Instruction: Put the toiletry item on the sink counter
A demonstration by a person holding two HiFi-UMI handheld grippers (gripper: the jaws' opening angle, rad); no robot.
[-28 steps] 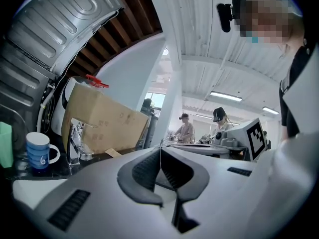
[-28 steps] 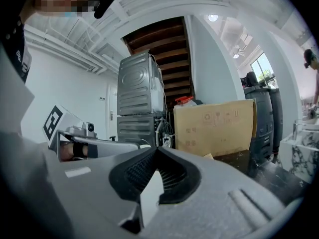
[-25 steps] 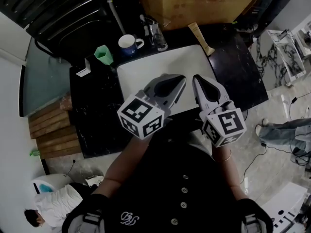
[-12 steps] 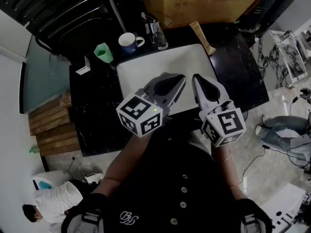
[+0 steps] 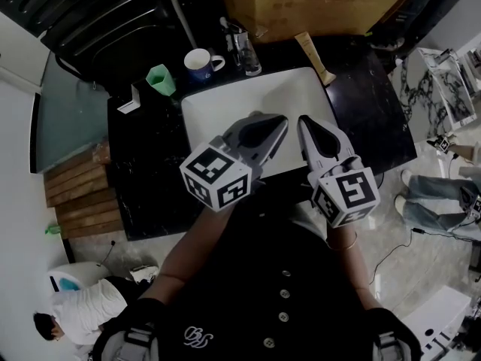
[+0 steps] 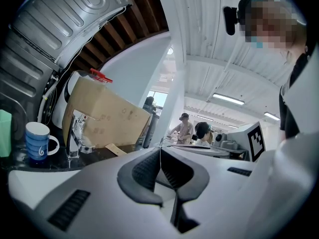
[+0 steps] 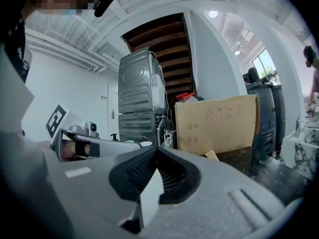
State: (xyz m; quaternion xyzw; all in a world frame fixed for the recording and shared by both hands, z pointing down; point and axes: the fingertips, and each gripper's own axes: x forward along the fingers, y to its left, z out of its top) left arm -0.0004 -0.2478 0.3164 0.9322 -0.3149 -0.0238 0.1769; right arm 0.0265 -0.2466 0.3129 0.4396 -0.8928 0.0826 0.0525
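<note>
Holding both grippers close to the body, the person points them forward over the near side of the white sink. The two bare forearms come up from the bottom of the head view, side by side. The left gripper leans in a little toward the right gripper, so their tips are near each other but do not touch. The square-marked cube of the left one and the cube of the right one sit nearest the person.

Each gripper's own view shows its jaws pressed together with nothing between them. Both grippers are empty.

A tan tube lies on the black counter by the far right corner of the sink, well apart from both grippers. Behind the sink stand a tap, a blue mug and a green cup. A big cardboard box is behind them.
</note>
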